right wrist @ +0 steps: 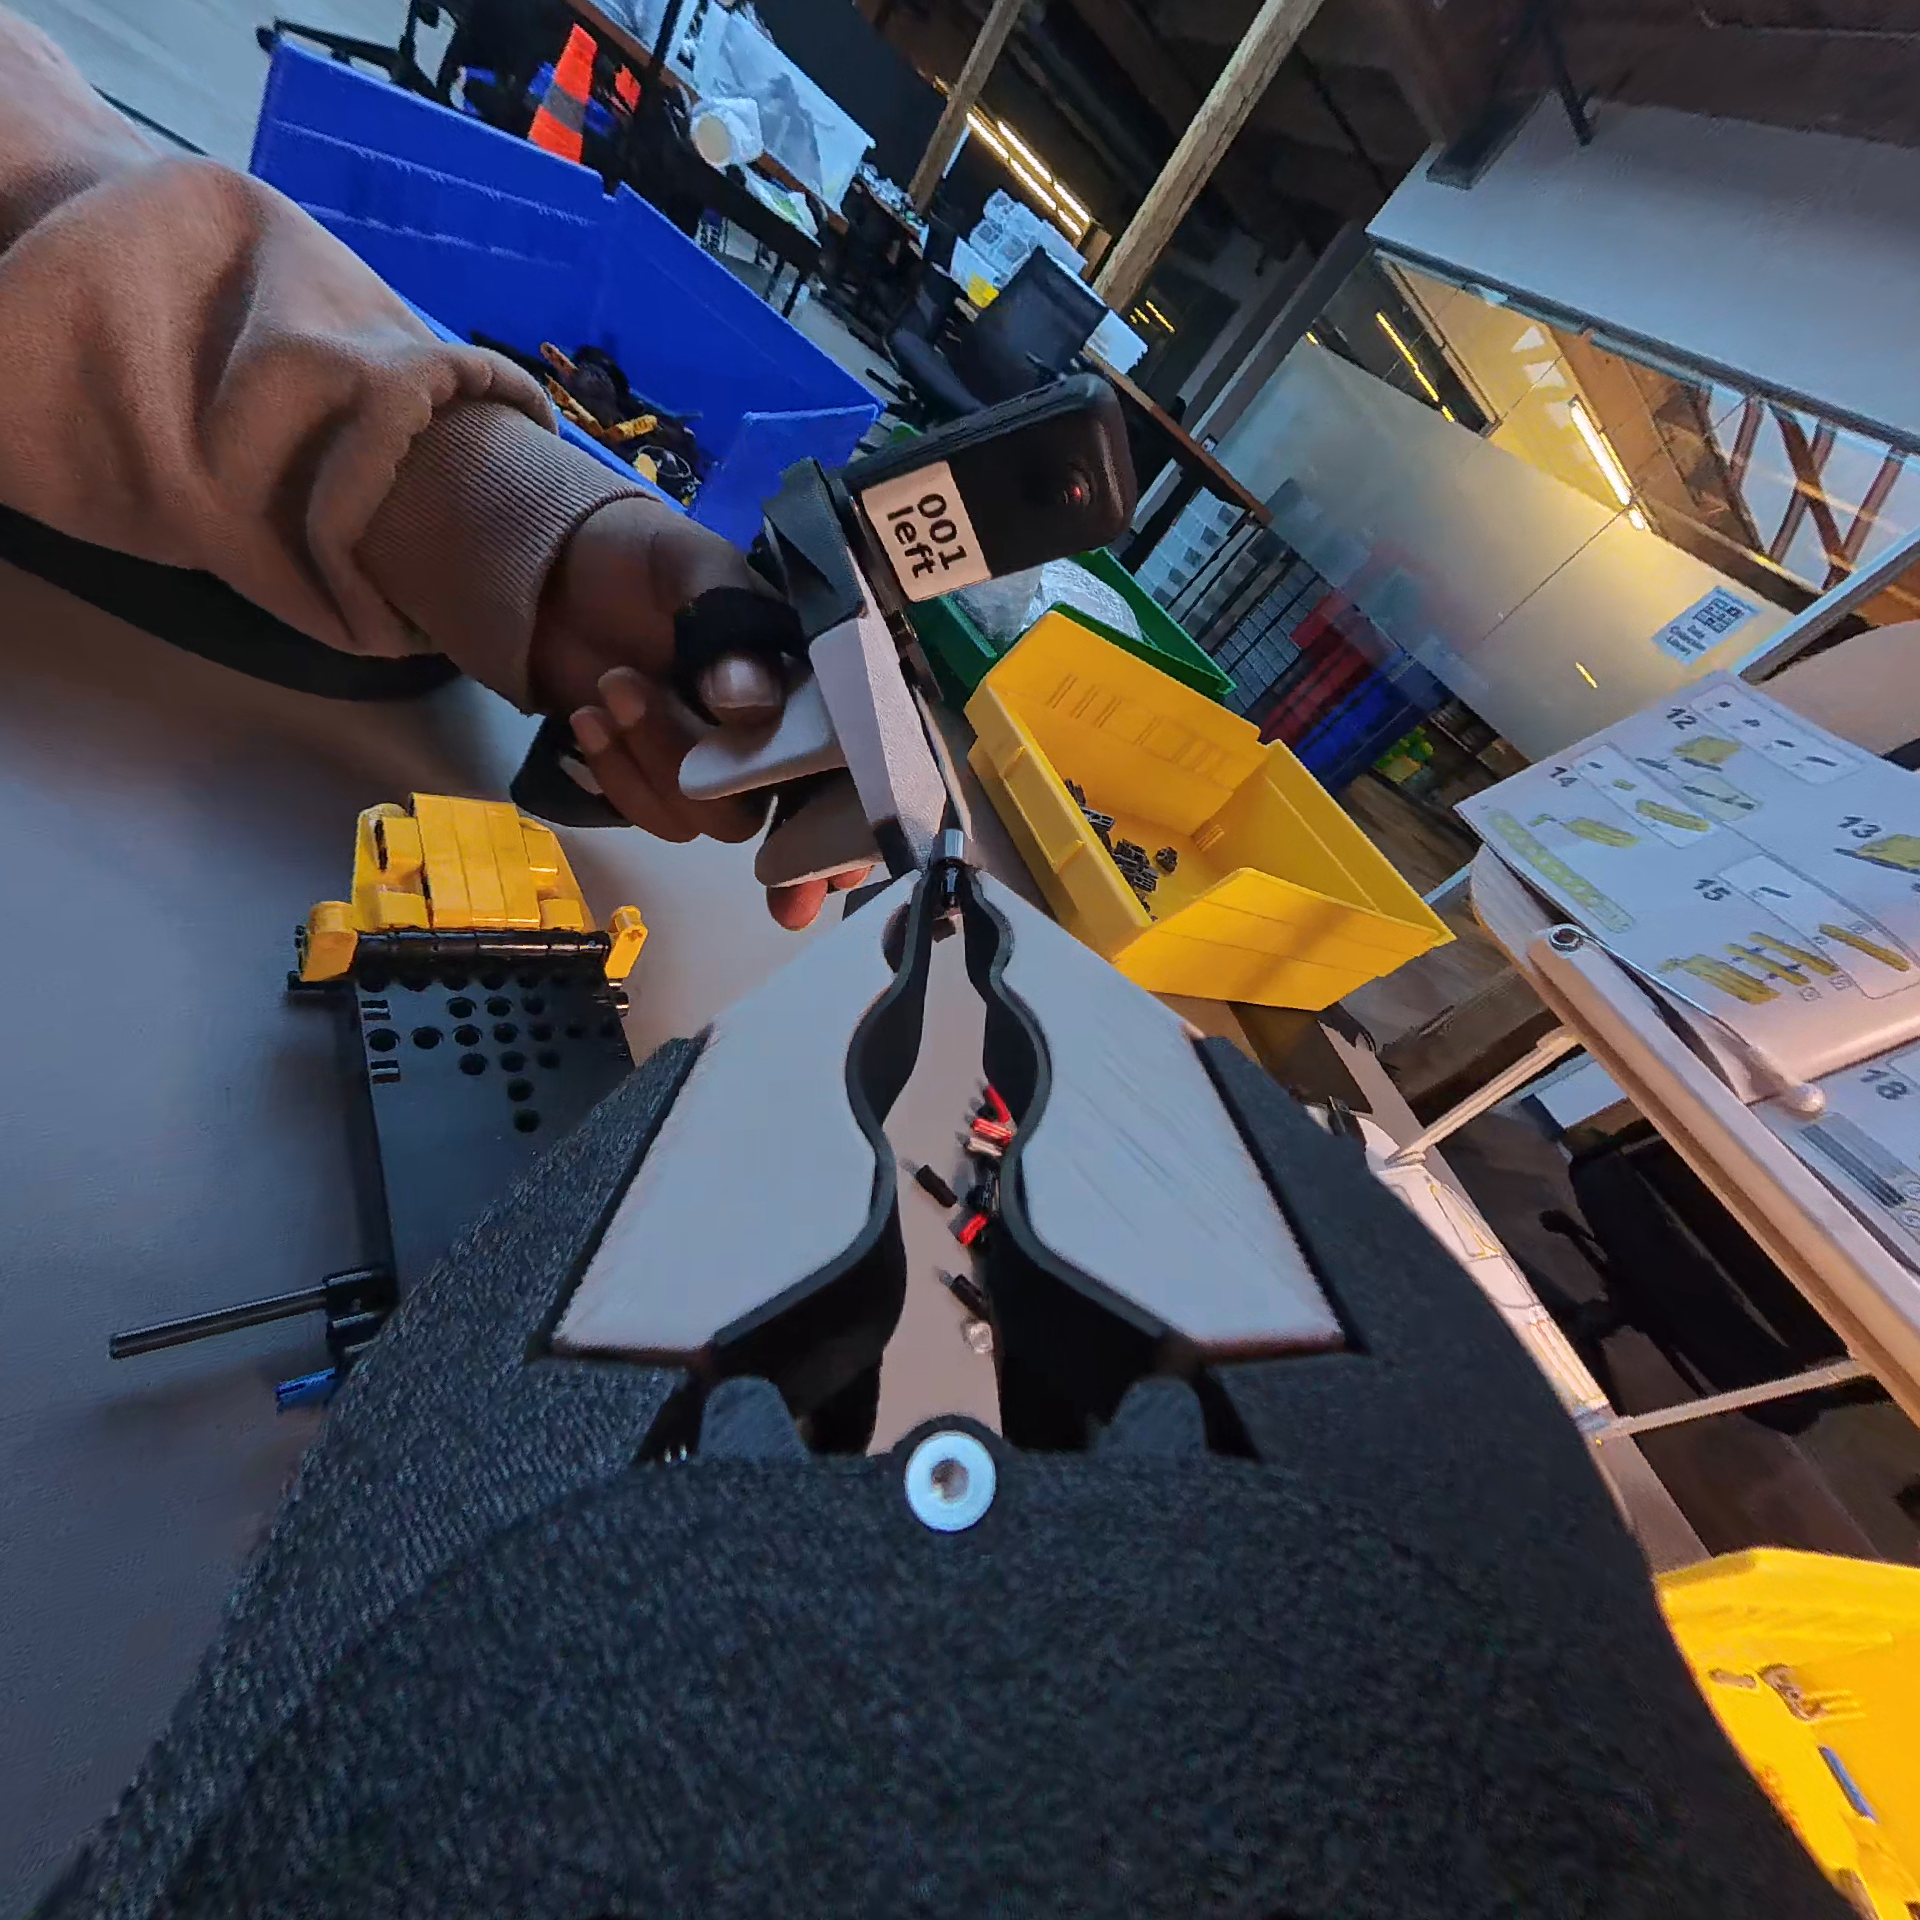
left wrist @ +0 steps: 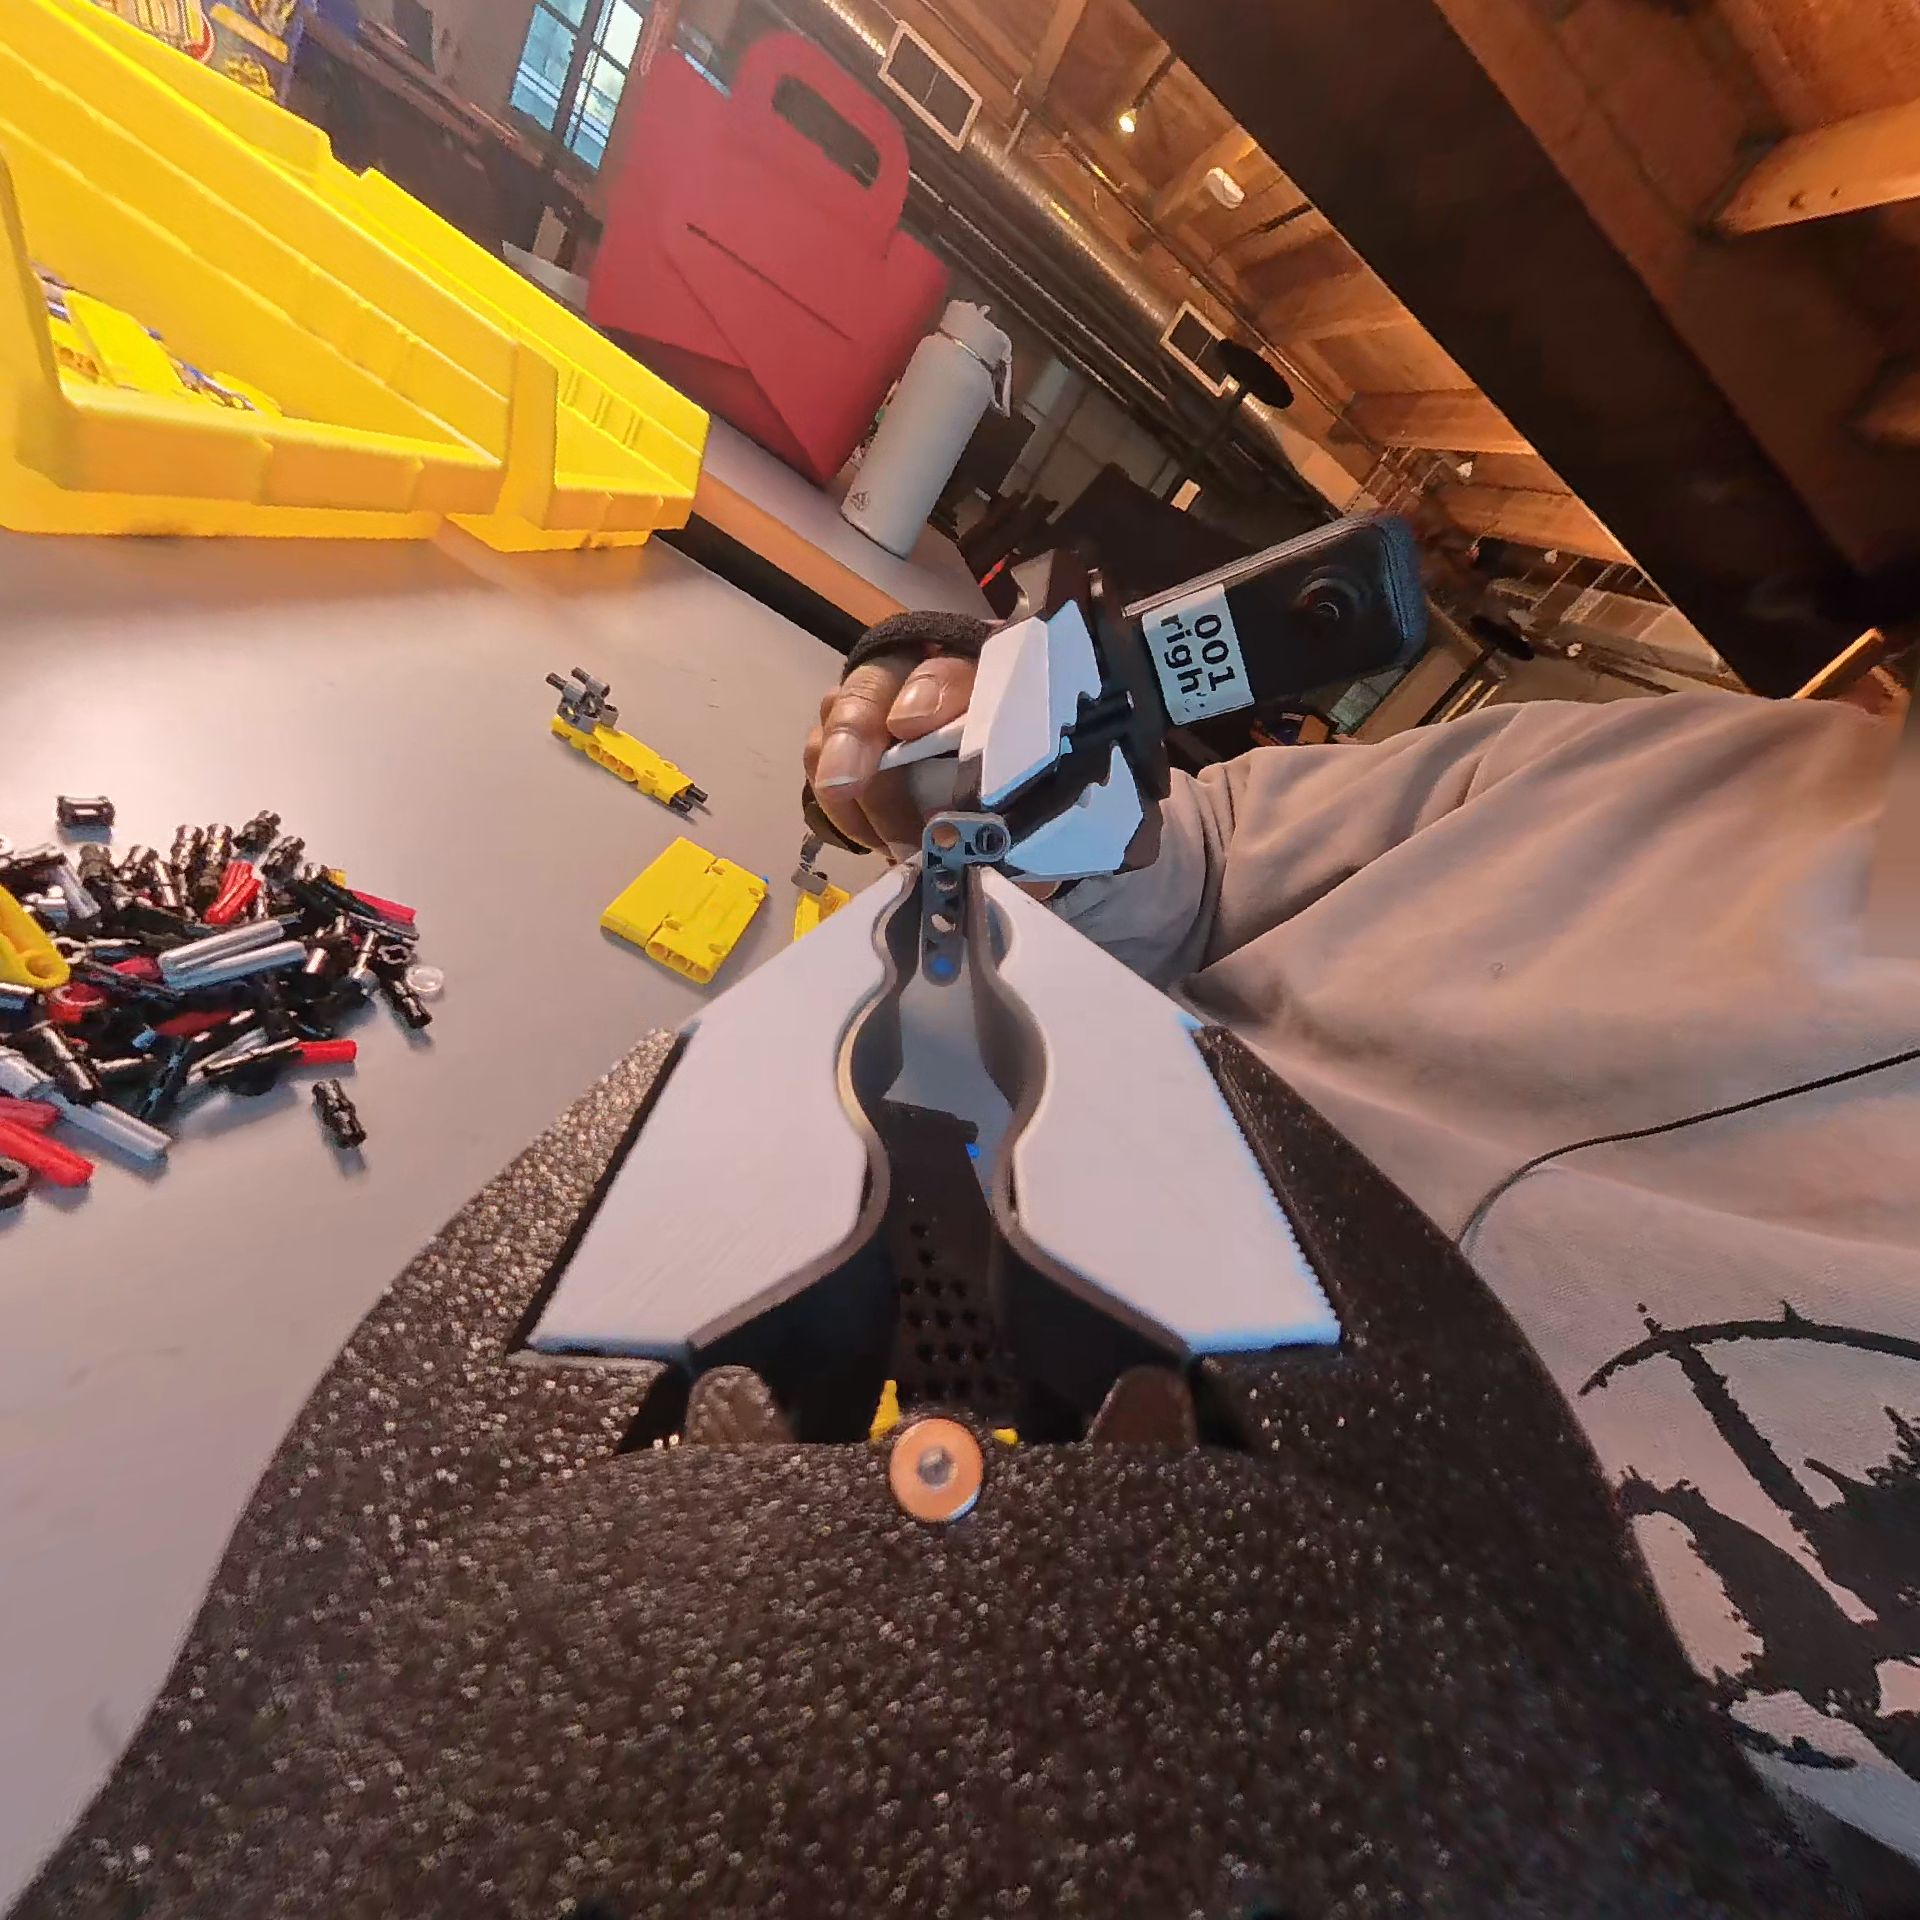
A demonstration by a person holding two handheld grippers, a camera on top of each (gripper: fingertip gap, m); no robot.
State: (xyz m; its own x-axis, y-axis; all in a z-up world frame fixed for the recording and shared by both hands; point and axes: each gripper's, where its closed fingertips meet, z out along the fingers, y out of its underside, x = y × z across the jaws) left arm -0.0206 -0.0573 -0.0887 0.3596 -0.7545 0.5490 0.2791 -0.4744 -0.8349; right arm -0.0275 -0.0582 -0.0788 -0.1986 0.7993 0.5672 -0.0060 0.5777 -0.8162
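grey tabletop (left wrist: pixel 312 1299) in workshop; left tool (left wrist: pixel 948 883) pinching grey beam (left wrist: pixel 945 894), right tool (right wrist: pixel 951 883) pinching black pin (right wrist: pixel 950 881).

left gripper (left wrist: pixel 945 883): beam (left wrist: pixel 948 894) between tips | parts pile (left wrist: pixel 197 977) left | right gripper (right wrist: pixel 951 883): bin (right wrist: pixel 1195 821) right, model (right wrist: pixel 468 935) left

Loose parts pile (left wrist: pixel 177 977) left; bare table (left wrist: pixel 416 748) beyond

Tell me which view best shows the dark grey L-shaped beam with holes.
The left wrist view: the dark grey L-shaped plastic beam with holes stands clamped between the left hand-held gripper tips, its holes and bent top plain. The right wrist view shows only a small dark piece at the right hand-held gripper tips; whether that is the beam cannot be told.
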